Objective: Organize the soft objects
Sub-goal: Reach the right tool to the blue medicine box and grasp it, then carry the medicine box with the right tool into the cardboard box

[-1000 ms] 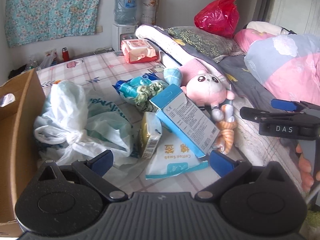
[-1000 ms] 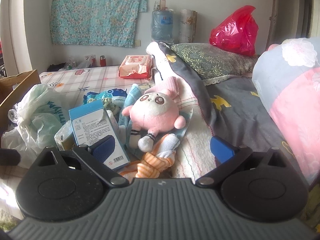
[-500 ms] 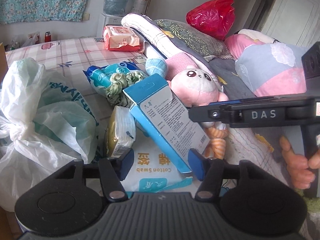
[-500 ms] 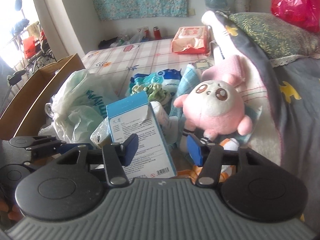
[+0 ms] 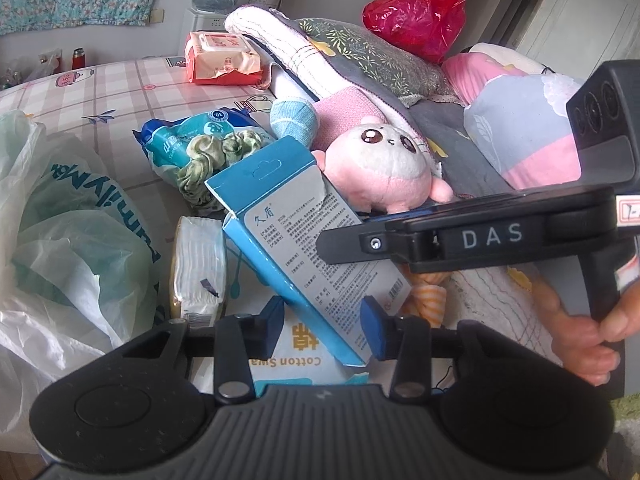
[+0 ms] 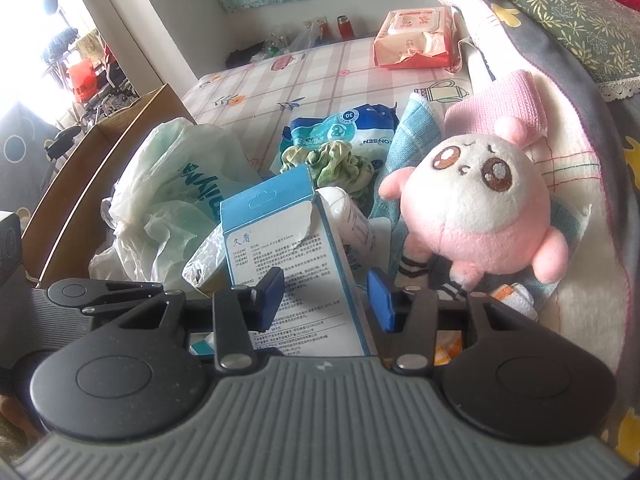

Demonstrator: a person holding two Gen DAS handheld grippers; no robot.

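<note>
A blue carton is framed between the half-closed left tongs and right tongs, both just narrowed around it; contact cannot be told. The carton is propped beside a pink plush toy amid clutter on the checked bed.

I see a matt printed cardboard box, a fuzzy pink plush toy, thin crinkled plastic bags, a glossy red bag, and my tools' blue pads look rubbery, arms matt black plastic.
</note>
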